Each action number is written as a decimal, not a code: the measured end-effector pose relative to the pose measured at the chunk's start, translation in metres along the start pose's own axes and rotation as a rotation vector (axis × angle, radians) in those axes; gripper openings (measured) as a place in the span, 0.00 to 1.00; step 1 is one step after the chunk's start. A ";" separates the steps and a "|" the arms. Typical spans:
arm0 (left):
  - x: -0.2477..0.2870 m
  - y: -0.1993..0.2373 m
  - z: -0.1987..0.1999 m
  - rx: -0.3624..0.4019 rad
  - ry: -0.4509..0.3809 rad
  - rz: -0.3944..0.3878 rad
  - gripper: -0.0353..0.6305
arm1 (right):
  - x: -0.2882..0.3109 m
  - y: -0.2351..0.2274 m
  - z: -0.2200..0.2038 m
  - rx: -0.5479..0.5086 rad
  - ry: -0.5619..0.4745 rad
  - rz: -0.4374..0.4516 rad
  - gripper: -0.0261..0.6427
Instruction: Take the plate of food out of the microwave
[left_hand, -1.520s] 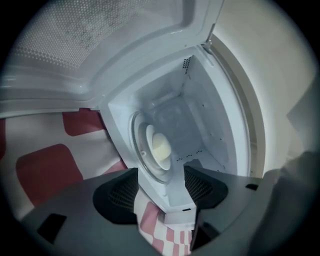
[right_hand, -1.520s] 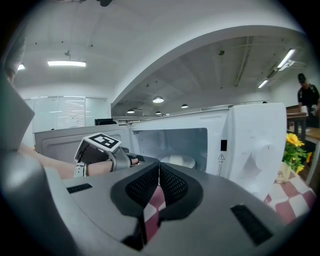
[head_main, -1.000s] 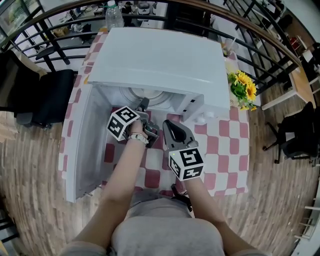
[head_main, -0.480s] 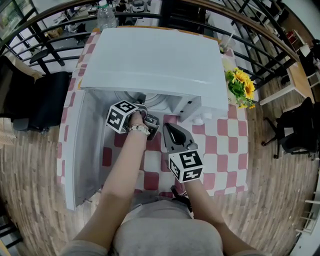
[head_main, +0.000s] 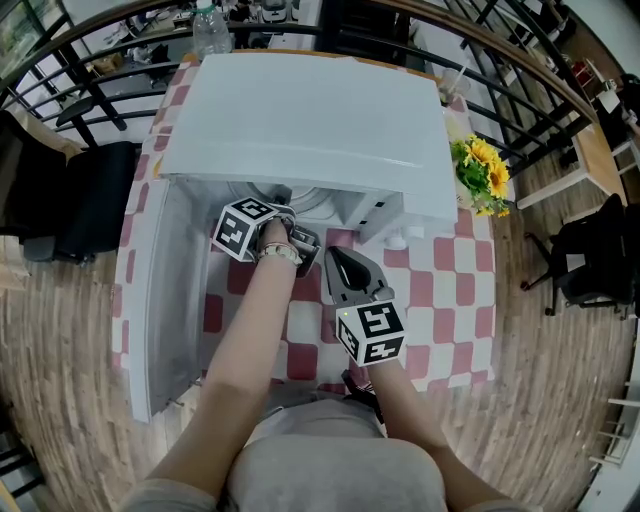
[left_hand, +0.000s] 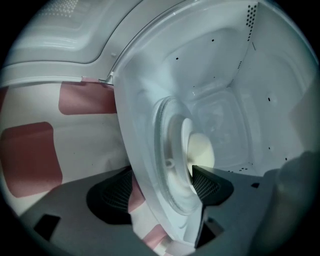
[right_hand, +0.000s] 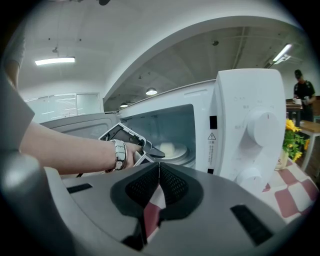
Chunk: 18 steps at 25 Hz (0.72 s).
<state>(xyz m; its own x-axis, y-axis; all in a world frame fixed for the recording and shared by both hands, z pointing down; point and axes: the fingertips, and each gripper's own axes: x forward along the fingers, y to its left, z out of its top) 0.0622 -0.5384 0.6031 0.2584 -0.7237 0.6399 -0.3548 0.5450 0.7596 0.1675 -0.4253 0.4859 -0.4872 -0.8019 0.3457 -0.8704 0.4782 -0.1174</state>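
Observation:
A white microwave (head_main: 300, 110) stands on the pink-checked table with its door (head_main: 165, 290) swung open to the left. Inside, a white plate (left_hand: 186, 145) with pale food (left_hand: 201, 150) rests on the glass turntable (left_hand: 162, 150). My left gripper (left_hand: 160, 187) is open at the cavity mouth; one jaw lies over the plate's near rim, the other stays outside the front lip. In the head view the left gripper (head_main: 285, 205) reaches under the microwave's top. My right gripper (right_hand: 159, 172) is shut on nothing, hanging back over the table in the head view (head_main: 335, 255). The right gripper view shows the plate (right_hand: 175, 149).
The control panel with two knobs (right_hand: 255, 130) sits right of the cavity. A bunch of sunflowers (head_main: 480, 170) stands at the table's right, a water bottle (head_main: 208, 30) behind the microwave. A black railing and chairs ring the table. A person (right_hand: 302, 90) stands far off.
My left gripper has pushed forward from in front of the opening into the cavity mouth. The right gripper has stayed where it was.

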 end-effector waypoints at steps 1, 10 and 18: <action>0.000 0.001 0.000 -0.009 0.000 0.000 0.62 | 0.000 0.001 0.000 0.000 -0.001 -0.001 0.08; -0.009 0.001 -0.004 -0.080 0.013 -0.028 0.52 | -0.005 0.006 0.005 -0.006 -0.014 -0.005 0.08; -0.016 0.003 -0.007 -0.137 0.038 -0.104 0.44 | -0.009 0.012 0.007 -0.011 -0.022 -0.003 0.08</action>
<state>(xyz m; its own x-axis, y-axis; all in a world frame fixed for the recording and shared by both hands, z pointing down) 0.0634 -0.5226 0.5956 0.3226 -0.7641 0.5587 -0.1996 0.5221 0.8292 0.1616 -0.4146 0.4750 -0.4861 -0.8110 0.3255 -0.8711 0.4795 -0.1061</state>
